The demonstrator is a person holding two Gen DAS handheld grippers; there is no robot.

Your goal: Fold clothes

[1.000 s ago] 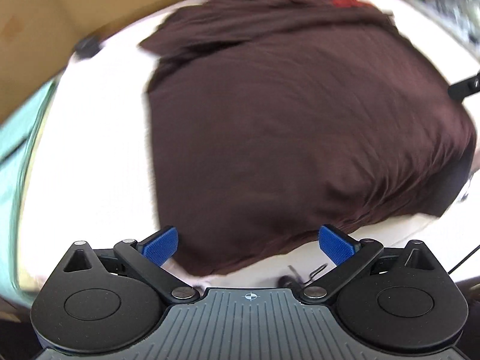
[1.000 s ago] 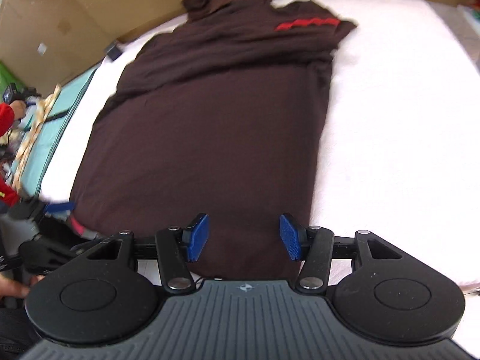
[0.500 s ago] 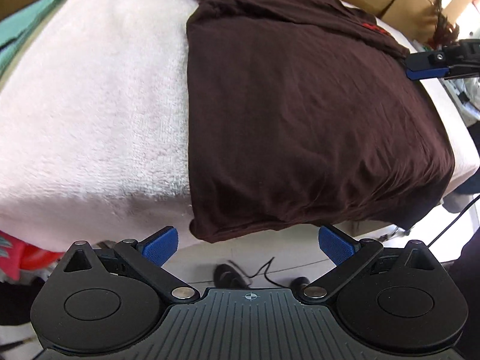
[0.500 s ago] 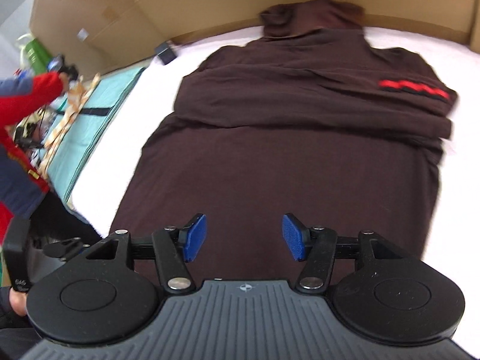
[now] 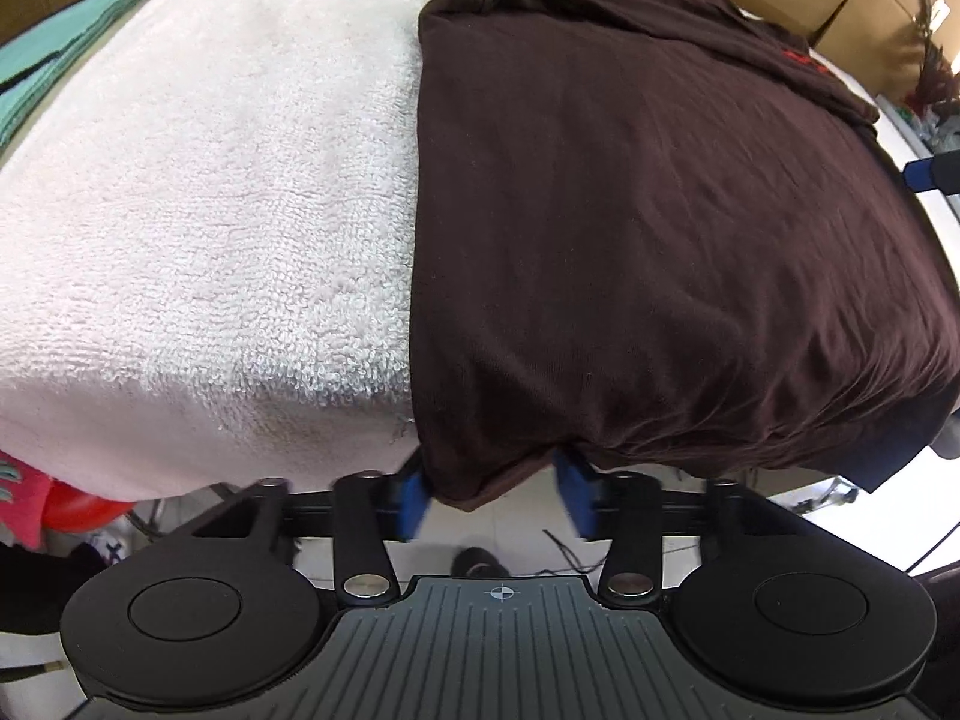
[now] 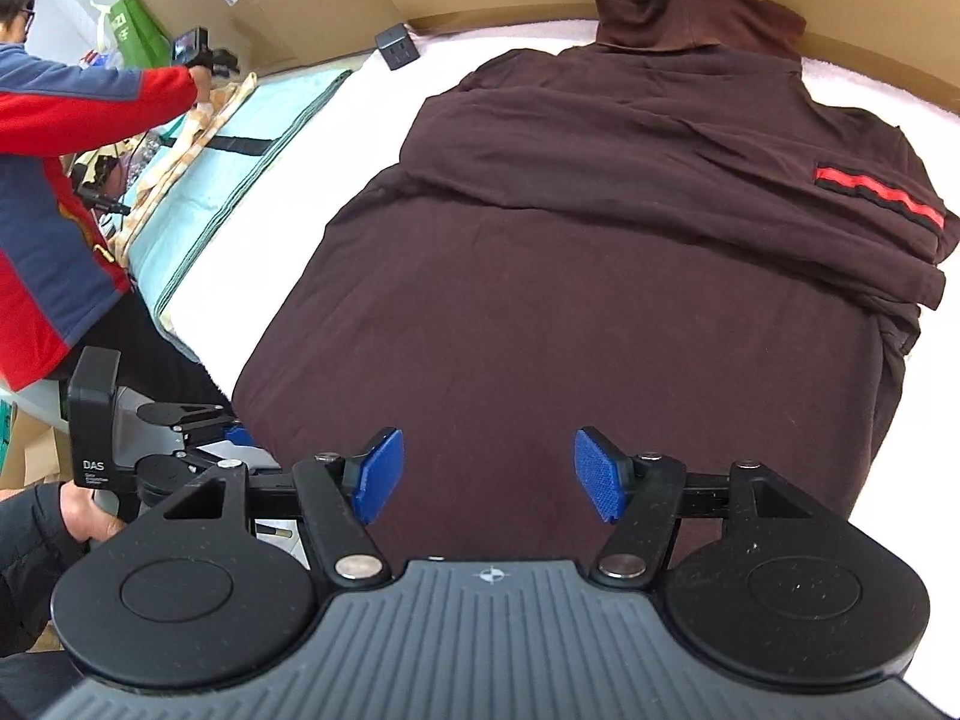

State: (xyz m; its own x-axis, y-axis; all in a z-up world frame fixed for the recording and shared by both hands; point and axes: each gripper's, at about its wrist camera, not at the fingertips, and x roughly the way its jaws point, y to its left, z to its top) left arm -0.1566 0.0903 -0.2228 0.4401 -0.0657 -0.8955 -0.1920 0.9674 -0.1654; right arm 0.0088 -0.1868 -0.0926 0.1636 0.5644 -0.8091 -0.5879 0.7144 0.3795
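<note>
Change since a second ago: both cameras have swung from a loose look over the table to the near hem of the shirt; the left gripper (image 5: 495, 495) has come down to the hem's corner and its jaws have just been closing, with cloth now between them; the right gripper's (image 6: 489, 477) jaws have just been opening a little.
Left gripper state: half closed around the hanging corner of the hem; the blue pads (image 5: 413, 504) stand just beside the cloth on either side, and I cannot tell whether they press on it yet.
Right gripper state: spread, nothing between the jaws, poised over the near part of the shirt toward its other side.
Shirt position: a dark brown shirt (image 6: 600, 276) lies flat, collar at the far end, sleeves folded across the chest with a red stripe (image 6: 879, 195) showing; its near hem drapes over the table's front edge.
Surface: a white towel (image 5: 210, 210) covers the table and is bare to the shirt's left.
Handling: thin, soft knit, light and limp; it will sag and crease wherever it is unsupported and will likely drag a little on the towel's pile.
Where to hold: the two hem corners, taking both layers so the back does not lag behind.
Risk: a one-layer pinch, or uneven lifting, would skew the fold.
Bystander: a person in a red and blue jacket (image 6: 54, 192) stands off to the left, well apart.
</note>
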